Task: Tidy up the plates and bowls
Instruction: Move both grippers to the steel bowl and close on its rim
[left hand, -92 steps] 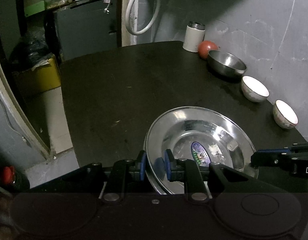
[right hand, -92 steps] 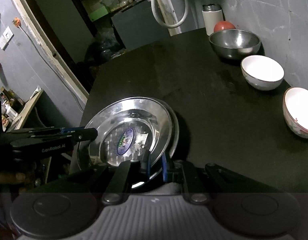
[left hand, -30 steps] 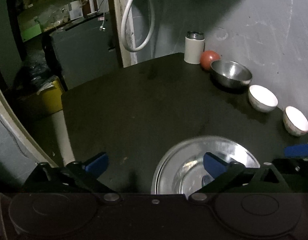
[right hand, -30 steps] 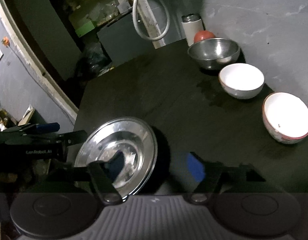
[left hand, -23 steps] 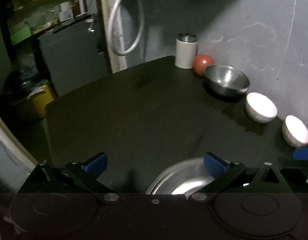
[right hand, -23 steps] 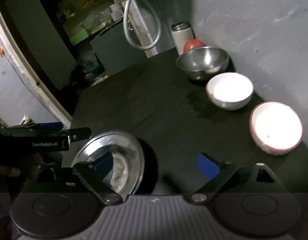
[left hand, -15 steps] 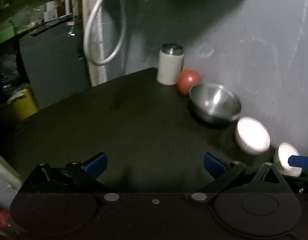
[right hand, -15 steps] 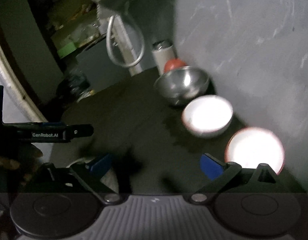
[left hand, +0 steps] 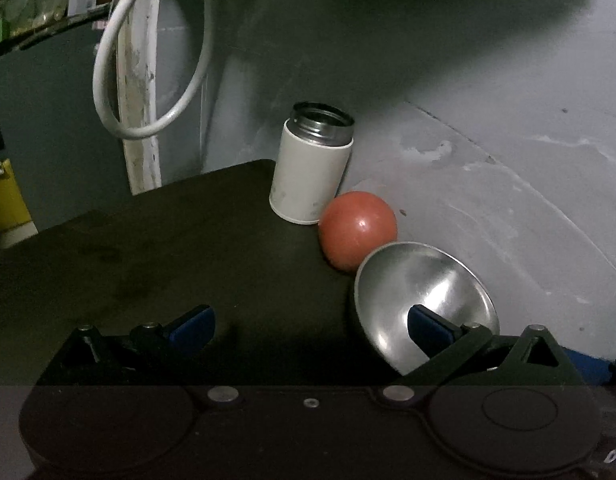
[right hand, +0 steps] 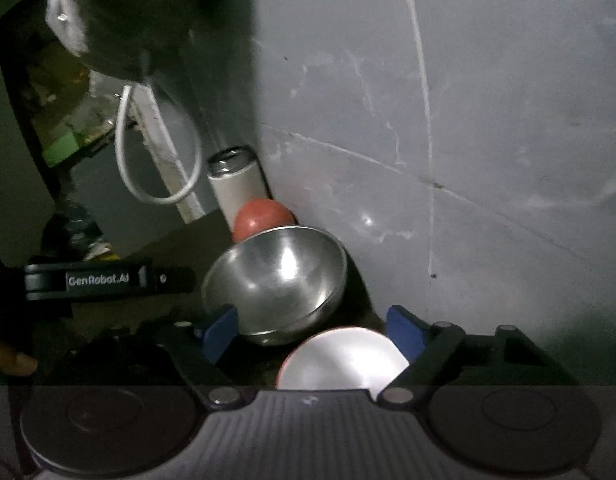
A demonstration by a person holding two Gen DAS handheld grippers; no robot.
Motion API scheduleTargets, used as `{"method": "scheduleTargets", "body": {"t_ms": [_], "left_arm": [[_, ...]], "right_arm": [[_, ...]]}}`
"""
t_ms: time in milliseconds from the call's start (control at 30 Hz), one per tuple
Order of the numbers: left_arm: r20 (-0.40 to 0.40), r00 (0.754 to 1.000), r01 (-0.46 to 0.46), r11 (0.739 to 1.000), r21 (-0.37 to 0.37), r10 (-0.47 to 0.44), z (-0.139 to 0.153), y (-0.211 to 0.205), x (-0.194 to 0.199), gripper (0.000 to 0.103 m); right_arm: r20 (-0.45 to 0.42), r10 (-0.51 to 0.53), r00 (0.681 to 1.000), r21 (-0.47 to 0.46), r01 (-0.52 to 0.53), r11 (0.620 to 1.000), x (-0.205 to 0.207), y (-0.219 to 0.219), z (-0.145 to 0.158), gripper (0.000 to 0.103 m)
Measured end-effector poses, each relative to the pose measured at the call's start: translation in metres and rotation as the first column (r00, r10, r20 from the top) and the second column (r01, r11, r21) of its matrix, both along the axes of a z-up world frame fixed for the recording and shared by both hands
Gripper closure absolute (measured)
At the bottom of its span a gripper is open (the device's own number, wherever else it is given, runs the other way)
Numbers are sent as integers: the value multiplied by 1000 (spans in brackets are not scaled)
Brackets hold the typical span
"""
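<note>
A steel bowl (left hand: 423,292) sits by the grey wall on the black table (left hand: 148,248). My left gripper (left hand: 309,330) is open and holds nothing; its right finger (left hand: 427,330) shows in front of the bowl's hollow. In the right wrist view the same steel bowl (right hand: 276,280) lies just beyond my right gripper (right hand: 311,334). A white bowl (right hand: 339,360) sits low between that gripper's fingers. Its jaws are closing, and the pads stand apart from the bowl. The left gripper (right hand: 108,280) reaches in from the left, just short of the steel bowl.
A red ball (left hand: 357,230) touches the steel bowl's far side, and a white flask (left hand: 311,172) stands behind it in the corner. The wall (right hand: 467,160) runs close on the right. A white hose (left hand: 148,60) hangs past the table's far edge.
Both grippers let go of the steel plates, opened, and swung right toward the wall. The plates have left view; the steel and white bowls now sit close in front.
</note>
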State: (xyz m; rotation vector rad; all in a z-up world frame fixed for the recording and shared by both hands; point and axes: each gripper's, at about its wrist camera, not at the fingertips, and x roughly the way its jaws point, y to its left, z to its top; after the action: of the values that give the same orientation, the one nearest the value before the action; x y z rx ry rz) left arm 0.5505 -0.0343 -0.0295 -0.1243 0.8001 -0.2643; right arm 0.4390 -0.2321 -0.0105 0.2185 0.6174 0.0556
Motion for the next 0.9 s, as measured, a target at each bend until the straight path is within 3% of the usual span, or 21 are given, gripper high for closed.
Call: {"method": "scheduleTargets", "body": {"t_ms": [167,300,500,567,633,800,900], "left_arm": [[-37,999,-25,999,32,26,-13,-11,15,2],[-60,998,-26,999,24,27,-19,-15,19,11],[-77,997,8,1000,14,-7,-23,-22,20,34],[-82,996,22,1000,-2,-22,-23,-24,19,55],[-90,995,38,999,-3,-38,-24,-26,18,64],[-83,994,75,997,-29,-77,-25,-28,10,82],[-66,995,77,997,-2,-77,-24,-28,4,82]], "right_arm": [[-21,-5,1000,-56,3,998,18,5,-9,38],[-55,-5,998,-83,1,997,27,8,-17,49],[-76,18,997,-102,-25,994,41,11,-20,68],[-81,26,996,-104,-34,994,44,11,-21,73],[-83,27,996,-107,-36,994,46,10,-21,75],[-86,51,995,-107,-61,992,49,8,-21,78],[-79,64,995,-95,-71,993,45,6,-20,80]]}}
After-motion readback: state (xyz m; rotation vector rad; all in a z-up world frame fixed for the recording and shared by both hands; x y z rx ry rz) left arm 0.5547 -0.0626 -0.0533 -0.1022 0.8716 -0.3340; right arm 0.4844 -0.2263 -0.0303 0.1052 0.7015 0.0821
